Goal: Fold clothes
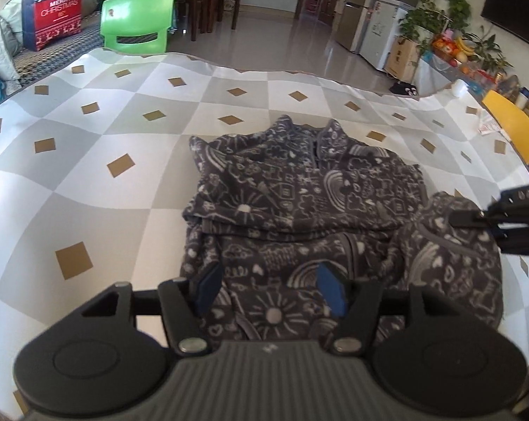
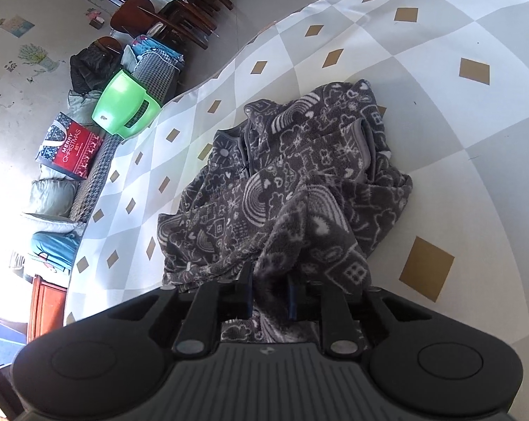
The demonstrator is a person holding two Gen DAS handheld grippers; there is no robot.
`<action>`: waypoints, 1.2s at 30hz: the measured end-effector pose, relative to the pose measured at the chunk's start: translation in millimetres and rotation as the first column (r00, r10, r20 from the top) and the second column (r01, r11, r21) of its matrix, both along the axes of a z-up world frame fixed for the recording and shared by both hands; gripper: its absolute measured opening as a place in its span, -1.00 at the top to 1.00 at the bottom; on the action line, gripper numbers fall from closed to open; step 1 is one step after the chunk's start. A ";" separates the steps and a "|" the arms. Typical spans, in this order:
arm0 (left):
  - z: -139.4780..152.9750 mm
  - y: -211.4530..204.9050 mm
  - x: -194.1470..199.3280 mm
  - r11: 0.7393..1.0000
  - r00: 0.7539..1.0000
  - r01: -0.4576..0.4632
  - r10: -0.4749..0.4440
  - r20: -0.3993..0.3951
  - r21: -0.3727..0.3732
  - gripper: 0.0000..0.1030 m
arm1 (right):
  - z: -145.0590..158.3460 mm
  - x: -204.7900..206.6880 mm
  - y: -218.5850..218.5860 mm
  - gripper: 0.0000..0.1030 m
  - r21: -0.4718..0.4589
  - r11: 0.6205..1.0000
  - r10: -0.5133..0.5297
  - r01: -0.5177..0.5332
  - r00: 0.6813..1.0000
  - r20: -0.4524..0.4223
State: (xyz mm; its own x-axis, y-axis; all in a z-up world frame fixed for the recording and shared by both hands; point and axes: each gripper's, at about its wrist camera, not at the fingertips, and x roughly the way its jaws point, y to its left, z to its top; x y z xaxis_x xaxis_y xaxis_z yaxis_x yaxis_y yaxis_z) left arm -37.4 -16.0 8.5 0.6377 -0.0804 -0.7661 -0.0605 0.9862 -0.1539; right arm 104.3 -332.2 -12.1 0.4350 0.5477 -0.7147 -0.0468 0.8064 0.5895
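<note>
A dark grey fleece garment [image 1: 292, 203] with white doodle print lies partly folded on the checkered tablecloth [image 1: 88, 175]. My left gripper [image 1: 269, 289] is open, its blue pads [image 1: 329, 291] hovering over the garment's near edge. My right gripper [image 2: 270, 293] is shut on a bunched fold of the garment [image 2: 299, 182] and lifts it a little. The right gripper also shows in the left wrist view [image 1: 475, 219], at the garment's right side.
A green plastic chair [image 1: 138, 22] stands at the table's far edge. A red Christmas bag [image 1: 52, 14] and cushions sit on a sofa beyond it. A yellow chair [image 1: 513, 126] is at the right. A white cup [image 1: 460, 87] stands near the table's far right edge.
</note>
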 end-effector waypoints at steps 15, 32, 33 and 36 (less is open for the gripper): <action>-24.1 -51.9 -84.4 0.958 0.958 0.282 -0.278 -0.069 0.055 -0.57 | 2.8 1.5 1.7 0.73 -0.029 0.999 -0.026 0.027 0.999 0.035; -64.1 -61.7 -91.3 0.937 0.972 0.233 -0.212 -0.105 0.262 -0.55 | 0.8 9.7 2.1 0.73 -0.008 0.998 -0.068 0.068 0.997 0.020; -65.5 -60.7 -89.4 0.936 0.975 0.217 -0.196 -0.102 0.276 -0.55 | 0.9 9.8 1.8 0.73 -0.008 0.998 -0.068 0.068 0.997 0.020; -66.1 -56.1 -79.4 0.928 0.988 0.151 -0.129 -0.088 0.340 -0.43 | 1.3 9.6 1.0 0.73 -0.010 0.998 -0.066 0.066 0.998 0.022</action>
State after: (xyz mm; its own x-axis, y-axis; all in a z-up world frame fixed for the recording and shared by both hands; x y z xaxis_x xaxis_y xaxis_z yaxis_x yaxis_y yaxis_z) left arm -116.8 -72.1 -57.6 0.5890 0.1105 -0.8005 0.0834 0.9770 0.1962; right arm 113.9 -331.1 -10.9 0.4853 0.5095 -0.7106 -0.0054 0.8144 0.5802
